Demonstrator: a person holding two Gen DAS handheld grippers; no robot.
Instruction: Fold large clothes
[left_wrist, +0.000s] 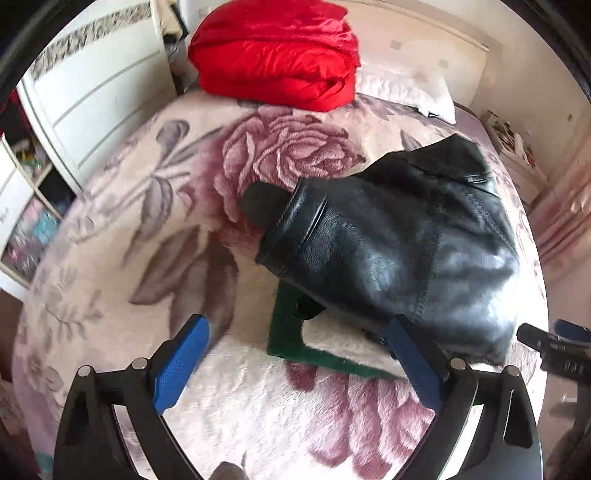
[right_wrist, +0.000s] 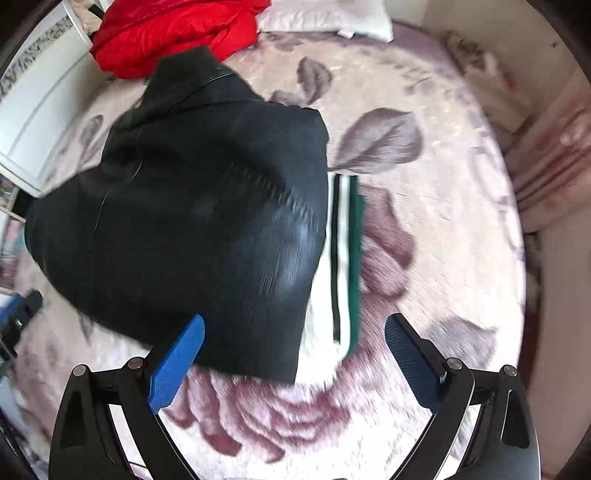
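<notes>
A folded black leather jacket (left_wrist: 399, 243) lies on the floral bed blanket (left_wrist: 122, 229), on top of a green and white folded garment (left_wrist: 288, 332). My left gripper (left_wrist: 295, 336) is open and empty, just in front of the jacket's near left edge. In the right wrist view the jacket (right_wrist: 192, 221) fills the left centre, covering most of the green, white and black striped garment (right_wrist: 343, 258). My right gripper (right_wrist: 293, 332) is open and empty, its fingers either side of the jacket's near corner. The right gripper also shows at the left wrist view's right edge (left_wrist: 554, 343).
A folded red garment (left_wrist: 273, 55) sits at the head of the bed beside a white pillow (left_wrist: 406, 88). A white wardrobe (left_wrist: 92, 92) stands to the left. Pink curtains (right_wrist: 554, 147) hang on the right. The blanket (right_wrist: 424, 184) spreads around the pile.
</notes>
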